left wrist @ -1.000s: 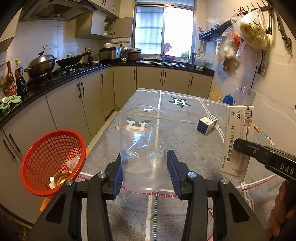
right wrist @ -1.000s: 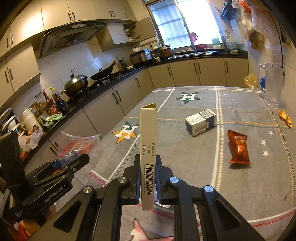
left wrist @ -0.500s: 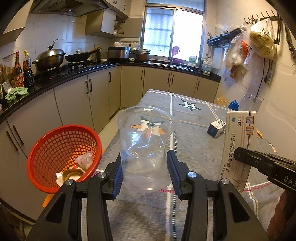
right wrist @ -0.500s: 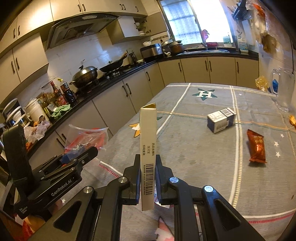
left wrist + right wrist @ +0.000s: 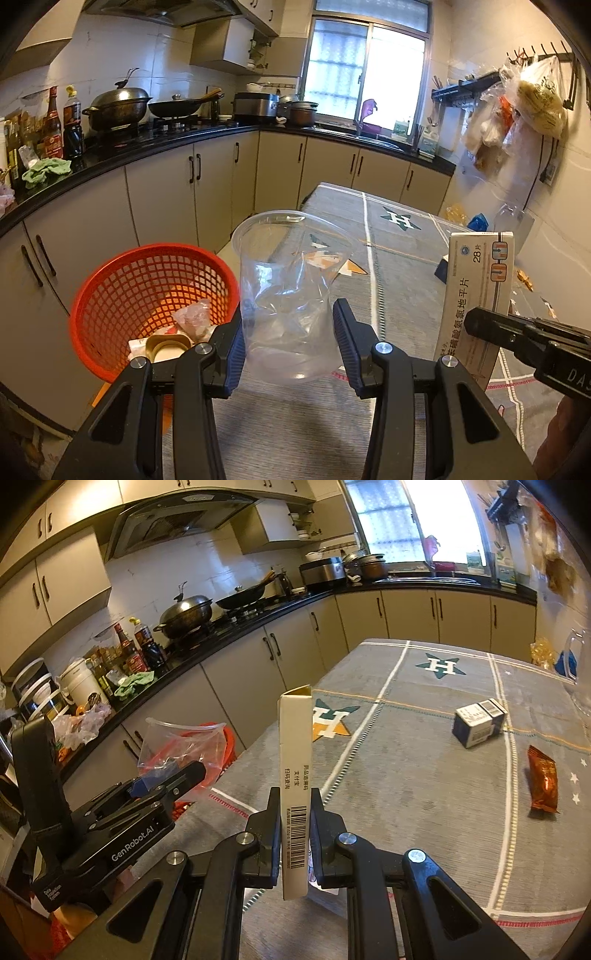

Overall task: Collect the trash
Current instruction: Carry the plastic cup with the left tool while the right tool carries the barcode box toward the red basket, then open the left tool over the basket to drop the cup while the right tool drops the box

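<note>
Inside red basket: wrappers, tin; clear cup empty.

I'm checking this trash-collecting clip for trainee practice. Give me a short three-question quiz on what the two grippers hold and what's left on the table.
1. True or false: the left gripper holds a clear plastic cup.
2. What does the right gripper hold? A) an orange wrapper B) a slim carton C) a bottle
3. Fill in: trash already lies in the red ____ beside the table.

Key:
1. True; the pads squeeze its crumpled base.
2. B; the orange wrapper and a small box lie on the table.
3. Basket.
</note>
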Action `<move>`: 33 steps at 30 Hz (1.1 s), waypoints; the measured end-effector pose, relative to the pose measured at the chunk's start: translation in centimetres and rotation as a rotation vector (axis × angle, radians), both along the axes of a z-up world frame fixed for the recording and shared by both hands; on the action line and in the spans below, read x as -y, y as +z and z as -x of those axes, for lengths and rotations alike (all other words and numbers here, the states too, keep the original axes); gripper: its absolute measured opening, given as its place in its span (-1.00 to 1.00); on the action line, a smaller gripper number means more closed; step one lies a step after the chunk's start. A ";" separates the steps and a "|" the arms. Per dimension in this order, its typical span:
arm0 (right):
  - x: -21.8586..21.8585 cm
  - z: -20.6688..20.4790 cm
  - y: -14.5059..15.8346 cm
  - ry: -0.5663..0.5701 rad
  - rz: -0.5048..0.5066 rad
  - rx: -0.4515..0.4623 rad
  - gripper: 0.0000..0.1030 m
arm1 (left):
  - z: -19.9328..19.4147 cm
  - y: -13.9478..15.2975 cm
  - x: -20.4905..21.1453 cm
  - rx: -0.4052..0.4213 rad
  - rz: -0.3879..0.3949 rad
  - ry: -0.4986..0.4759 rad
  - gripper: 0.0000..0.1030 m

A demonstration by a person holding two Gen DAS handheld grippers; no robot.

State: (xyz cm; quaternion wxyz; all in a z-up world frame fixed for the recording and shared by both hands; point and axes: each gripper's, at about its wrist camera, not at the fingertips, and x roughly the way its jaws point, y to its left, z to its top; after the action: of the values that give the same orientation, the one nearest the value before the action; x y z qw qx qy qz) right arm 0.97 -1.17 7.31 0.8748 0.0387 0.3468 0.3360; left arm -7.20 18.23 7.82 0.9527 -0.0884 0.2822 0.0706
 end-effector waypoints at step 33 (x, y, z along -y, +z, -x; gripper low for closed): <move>-9.2 -1.0 0.8 0.156 0.016 -0.037 -0.72 | 0.9 -1.2 -8.7 -0.003 0.062 0.160 -0.16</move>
State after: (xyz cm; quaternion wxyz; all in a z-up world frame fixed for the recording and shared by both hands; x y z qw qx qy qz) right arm 1.98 8.06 8.15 0.8397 0.0107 0.3673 0.3997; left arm -8.14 26.94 6.58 0.9403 -0.1402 0.2779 0.1377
